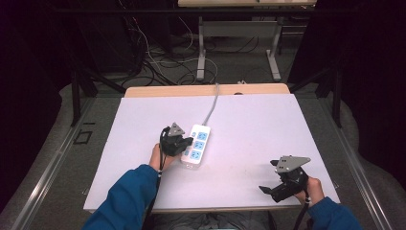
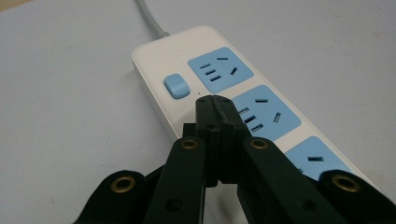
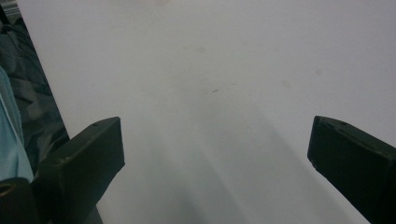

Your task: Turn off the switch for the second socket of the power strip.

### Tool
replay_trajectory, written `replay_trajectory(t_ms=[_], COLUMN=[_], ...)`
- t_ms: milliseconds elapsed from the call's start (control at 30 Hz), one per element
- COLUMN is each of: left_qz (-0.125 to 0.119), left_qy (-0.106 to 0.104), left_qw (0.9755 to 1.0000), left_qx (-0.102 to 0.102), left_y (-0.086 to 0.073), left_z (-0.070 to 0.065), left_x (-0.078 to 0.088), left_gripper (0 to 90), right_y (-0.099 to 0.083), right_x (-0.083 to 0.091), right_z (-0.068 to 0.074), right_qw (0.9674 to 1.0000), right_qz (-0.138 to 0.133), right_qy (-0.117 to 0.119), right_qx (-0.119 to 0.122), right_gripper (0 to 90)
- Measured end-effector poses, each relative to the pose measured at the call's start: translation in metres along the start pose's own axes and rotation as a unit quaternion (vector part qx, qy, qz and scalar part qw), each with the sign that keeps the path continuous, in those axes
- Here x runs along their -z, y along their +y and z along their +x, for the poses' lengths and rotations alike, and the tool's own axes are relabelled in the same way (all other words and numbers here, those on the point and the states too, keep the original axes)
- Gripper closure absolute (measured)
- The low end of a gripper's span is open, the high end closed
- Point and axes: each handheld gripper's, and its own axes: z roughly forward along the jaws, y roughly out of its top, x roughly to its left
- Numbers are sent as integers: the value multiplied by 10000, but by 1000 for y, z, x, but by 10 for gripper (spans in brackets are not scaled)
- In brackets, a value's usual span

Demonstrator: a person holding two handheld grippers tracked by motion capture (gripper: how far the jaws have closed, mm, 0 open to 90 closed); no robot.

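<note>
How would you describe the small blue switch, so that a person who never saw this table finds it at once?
On the white table lies a white power strip with a grey cable. On its top, at the cable end beside the first blue socket, sits the switch, just beyond the shut left gripper. It is a plain rounded blue button; the neighbouring blue panels all have slots.

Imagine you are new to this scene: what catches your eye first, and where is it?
First, the white power strip with blue sockets, lying mid-table with its grey cable running to the far edge. Next, the left tongs, shut, with their tips over the strip beside its blue switch. The right tongs sit open near the table's front right corner, holding nothing.
</note>
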Motion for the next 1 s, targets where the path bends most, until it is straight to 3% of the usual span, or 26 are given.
replay_trajectory(t_ms=[1000], left_qz=[50], left_qy=[2], left_qw=[10000], left_qx=[2], left_y=[0], left_z=[-1], left_x=[1], left_gripper=[900], right_y=[0], right_x=[-1], right_z=[0], right_qw=[10000], right_qz=[2], right_qy=[-4], right_qx=[-19], right_gripper=[32])
